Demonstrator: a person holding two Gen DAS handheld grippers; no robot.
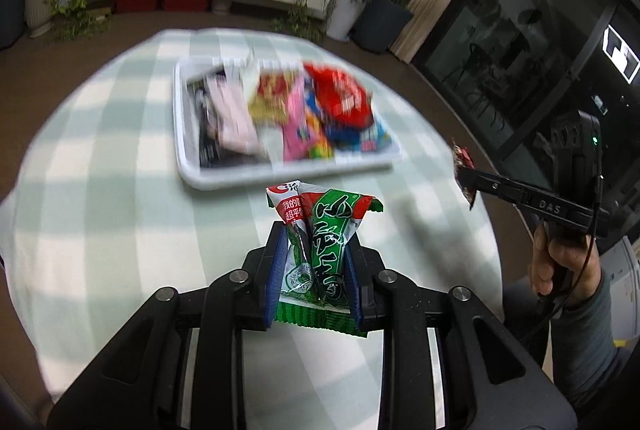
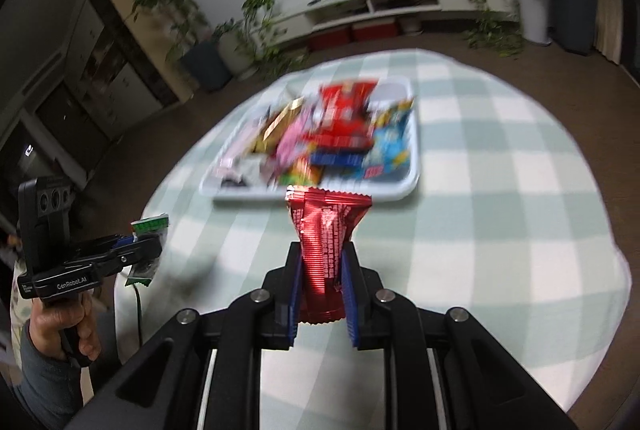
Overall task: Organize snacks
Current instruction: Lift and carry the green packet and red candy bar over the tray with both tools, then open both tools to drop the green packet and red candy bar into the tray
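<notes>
2 claws grip snacks: left claw (image 1: 316, 258) green packet (image 1: 324, 242), right claw (image 2: 322, 290) red packet (image 2: 326, 238).

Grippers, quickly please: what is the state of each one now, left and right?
Left gripper: jaws closed on the green snack packet.
Right gripper: jaws closed on the red snack packet.

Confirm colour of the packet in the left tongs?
Green packet with a red-and-white top; clearest in the left wrist view.

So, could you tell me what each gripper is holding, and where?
Left gripper: green snack packet, pinched mid-body. Right gripper: red snack packet, lower half.
</notes>
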